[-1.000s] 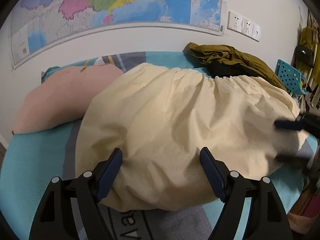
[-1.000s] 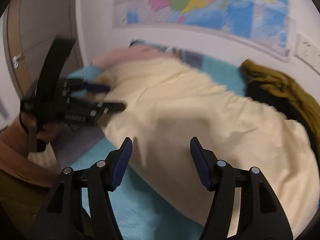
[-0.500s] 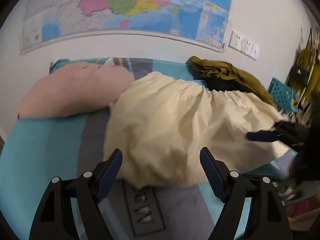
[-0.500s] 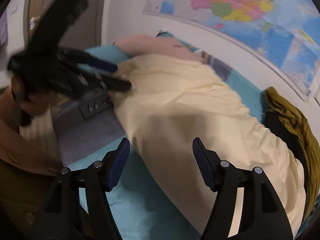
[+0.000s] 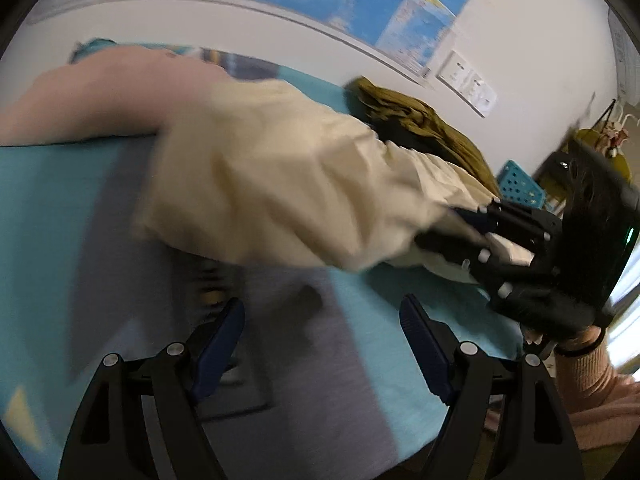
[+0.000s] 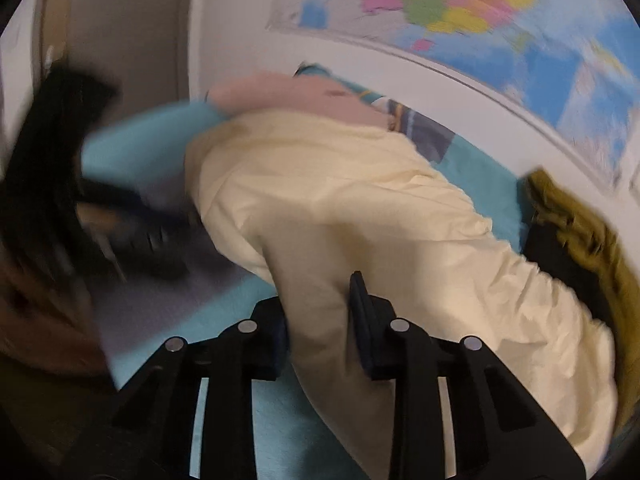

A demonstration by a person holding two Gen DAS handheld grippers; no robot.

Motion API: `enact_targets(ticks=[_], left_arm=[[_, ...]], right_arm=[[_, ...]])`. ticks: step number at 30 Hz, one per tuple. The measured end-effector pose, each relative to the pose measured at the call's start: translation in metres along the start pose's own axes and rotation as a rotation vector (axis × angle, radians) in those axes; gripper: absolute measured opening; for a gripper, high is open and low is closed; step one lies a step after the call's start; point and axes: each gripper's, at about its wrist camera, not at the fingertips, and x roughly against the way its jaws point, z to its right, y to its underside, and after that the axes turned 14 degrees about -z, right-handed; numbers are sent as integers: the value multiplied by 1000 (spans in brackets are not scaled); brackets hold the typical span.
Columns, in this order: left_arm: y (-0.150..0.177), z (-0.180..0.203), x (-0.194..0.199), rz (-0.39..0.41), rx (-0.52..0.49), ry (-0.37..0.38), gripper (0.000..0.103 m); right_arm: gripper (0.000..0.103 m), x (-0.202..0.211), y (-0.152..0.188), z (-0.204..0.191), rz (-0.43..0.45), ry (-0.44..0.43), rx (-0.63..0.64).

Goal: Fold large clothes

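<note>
Garment: I see the cream garment (image 6: 360,208) spread across the bed (image 5: 60,200), its far end against the pink pillow (image 5: 100,96), its near edge bunched toward my right gripper.
Right gripper: my right gripper (image 6: 320,320) sits at the garment's near edge, tilted down toward the bed; a fold of cream cloth runs up between the fingers.
Right jaws: closing, with the cloth between them; the pads look to be on the fold from both sides.
Right gripper from the left camera: it (image 5: 460,232) lies low over the bed at the garment's right end, cloth gathered in its tips; the picture is blurred there.
Right hand: I see a hand (image 5: 568,340) under the gripper body, with a pink ribbed sleeve (image 5: 592,384) behind it.
Left gripper: my left gripper (image 5: 320,340) points down over the bed, on the near side of the garment and apart from it.
Left jaws: spread wide, with only the grey stripe (image 5: 280,340) of the bed cover showing between them.
Left gripper from the right camera: a dark blur (image 6: 132,232) beside the garment's left edge; I cannot tell more of it.
Other clothes: an olive garment (image 5: 420,120) lies heaped beyond the cream one, against the wall.
Wall: a map (image 6: 460,12) hangs above the bed, and a socket plate (image 5: 468,84) sits to the right of it.
Basket: a blue perforated basket (image 5: 520,188) stands past the garment's right end.
</note>
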Motion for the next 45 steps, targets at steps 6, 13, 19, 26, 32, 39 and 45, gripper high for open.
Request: enact_targets(ticks=[6, 13, 19, 26, 32, 39, 45], left_arm=[[-23, -22, -10, 79, 139, 230, 79], [-35, -32, -21, 91, 222, 317, 81], [-60, -35, -35, 49, 265, 281, 81], [-71, -18, -50, 12, 179, 94, 67], [-72, -16, -53, -9, 145, 27, 51], [-74, -15, -54, -21, 138, 8, 51], [-72, -16, -54, -23, 133, 9, 51]], right_arm=[[28, -2, 3, 2, 1, -42, -28], [32, -3, 7, 2, 5, -96, -69], [45, 19, 26, 14, 36, -215, -160], [67, 81, 137, 78, 111, -374, -566], [72, 98, 236, 117, 120, -351, -961], [74, 87, 255, 143, 135, -261, -1146], [76, 77, 246, 157, 209, -193, -1227]])
